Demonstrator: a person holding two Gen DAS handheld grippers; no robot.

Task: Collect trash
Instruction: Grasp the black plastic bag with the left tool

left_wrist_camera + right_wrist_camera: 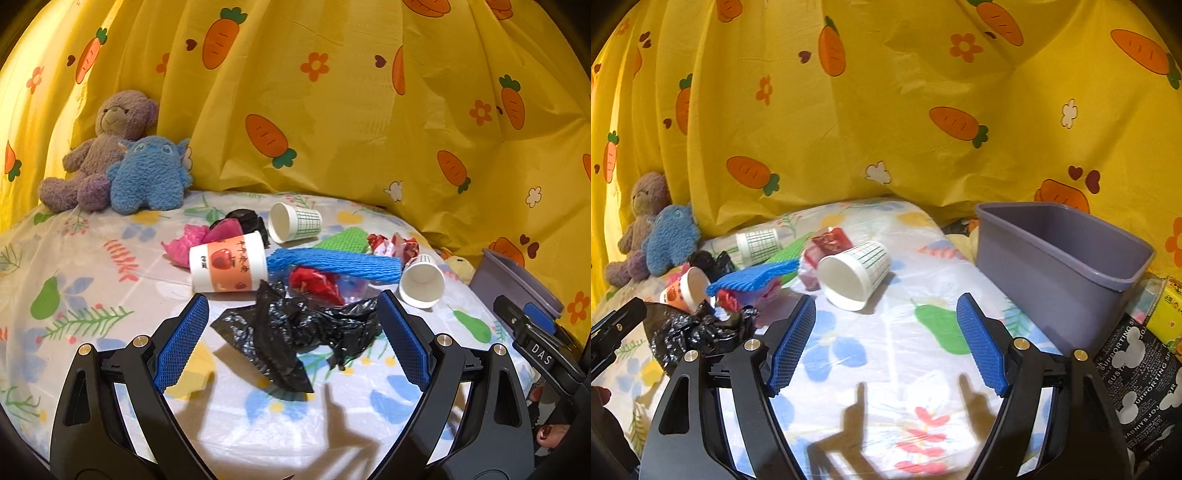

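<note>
Trash lies in a heap on the floral sheet. My left gripper [293, 297] is open around a crumpled black plastic bag [295, 332], and its pads are not pressing on it. Beyond the bag lie an apple-label cup [227, 266], a blue foam net [332, 264], red crumpled plastic [317, 284] and a grid-print cup [293, 221]. My right gripper [886, 298] is open over bare sheet with nothing between its fingers. A white cup [855, 275] lies on its side just ahead of it. The grey bin [1063, 258] stands to its right.
A brown teddy bear [110, 147] and a blue plush [151, 173] sit at the back left against the yellow carrot curtain [332, 110]. A black printed bag [1137, 376] and a yellow pack [1167, 314] lie right of the bin. Green foam [343, 238] and pink foam [199, 240] are in the heap.
</note>
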